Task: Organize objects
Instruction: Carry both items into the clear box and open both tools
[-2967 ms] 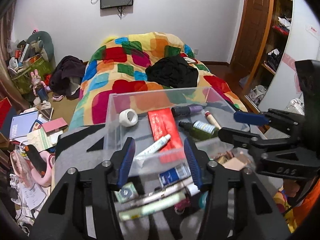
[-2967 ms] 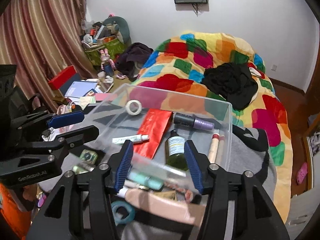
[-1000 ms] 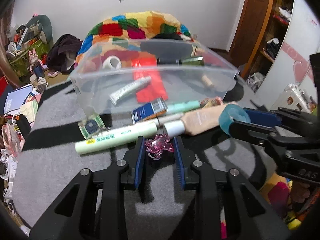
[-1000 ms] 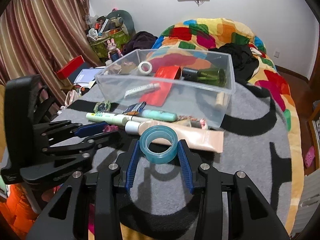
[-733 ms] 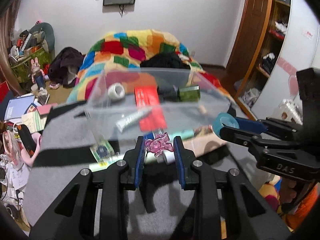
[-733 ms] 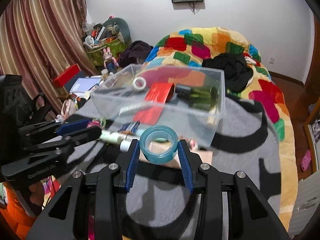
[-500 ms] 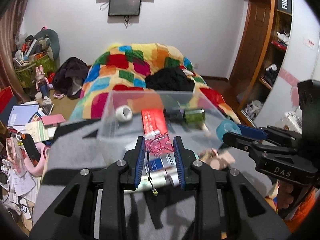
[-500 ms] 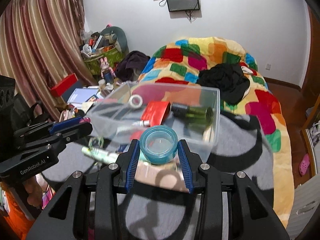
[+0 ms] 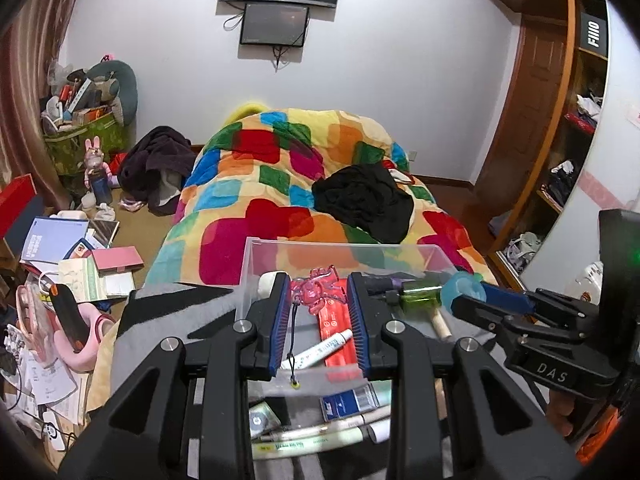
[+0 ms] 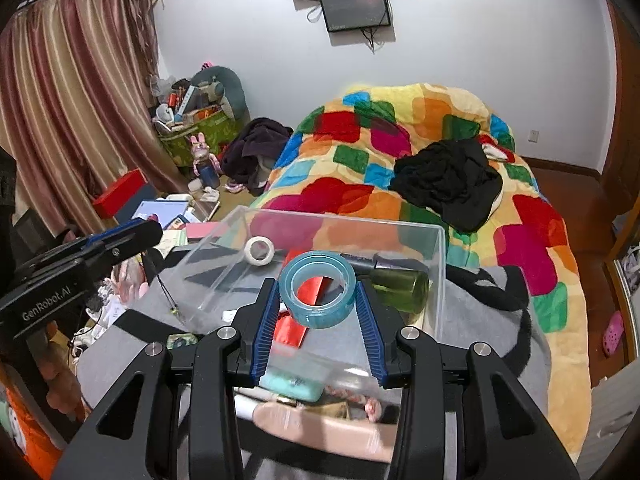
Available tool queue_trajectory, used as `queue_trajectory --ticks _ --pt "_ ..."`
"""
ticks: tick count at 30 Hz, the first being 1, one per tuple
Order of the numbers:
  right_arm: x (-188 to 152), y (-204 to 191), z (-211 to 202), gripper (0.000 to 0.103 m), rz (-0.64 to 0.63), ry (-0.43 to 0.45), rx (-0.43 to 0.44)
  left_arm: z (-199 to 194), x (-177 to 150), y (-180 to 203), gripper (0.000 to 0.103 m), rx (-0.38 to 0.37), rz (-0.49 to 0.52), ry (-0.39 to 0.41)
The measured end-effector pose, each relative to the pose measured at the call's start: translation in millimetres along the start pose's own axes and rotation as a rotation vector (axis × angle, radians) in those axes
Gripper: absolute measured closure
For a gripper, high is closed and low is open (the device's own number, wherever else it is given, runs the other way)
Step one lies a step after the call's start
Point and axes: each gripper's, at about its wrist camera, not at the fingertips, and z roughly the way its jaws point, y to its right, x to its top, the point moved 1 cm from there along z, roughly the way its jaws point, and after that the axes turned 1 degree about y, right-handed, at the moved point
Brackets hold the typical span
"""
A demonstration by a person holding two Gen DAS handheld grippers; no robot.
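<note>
My left gripper (image 9: 318,294) is shut on a pink translucent bear charm (image 9: 316,290), whose black cord (image 9: 294,344) dangles below. It hangs above the near wall of a clear plastic bin (image 9: 340,246). My right gripper (image 10: 316,292) is shut on a teal tape roll (image 10: 318,288), held over the same bin (image 10: 436,264). Inside the bin lie a white tape roll (image 10: 259,249), a red packet (image 9: 334,344), a white tube (image 9: 320,348) and a green bottle (image 10: 400,284). The right gripper shows in the left wrist view (image 9: 464,296), the left one in the right wrist view (image 10: 132,236).
Loose items lie on the grey cloth before the bin: a pale green tube (image 9: 312,442), a blue packet (image 9: 348,400), a beige tube (image 10: 320,428). A bed with a colourful quilt (image 9: 288,176) lies beyond. Floor clutter (image 9: 60,248) is at left, shelves (image 9: 568,160) at right.
Both grippers have risen from the grey cloth and moved forward over the bin, carrying the charm and the tape roll. The loose items now lie below and behind the fingertips.
</note>
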Motion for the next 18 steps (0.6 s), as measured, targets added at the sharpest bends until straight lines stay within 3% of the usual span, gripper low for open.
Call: queue_trajectory --ticks 8,13,18 --pt "-6.7 11.3 45.9 0.067 0.011 -0.136 -0.005 46.2 -12.0 -12.1 0.075 0.008 -0.01 -0.12" --pt "-12.5 12.8 58.1 0.067 0.008 -0.183 -0.004 68.4 -25.7 -14.6 0.075 -0.026 -0.024 -0.214" --pt "-14.6 14.8 55.7 0.066 0.021 -0.194 0.017 61.9 -26.5 -9.0 0.074 -0.038 -0.011 -0.207"
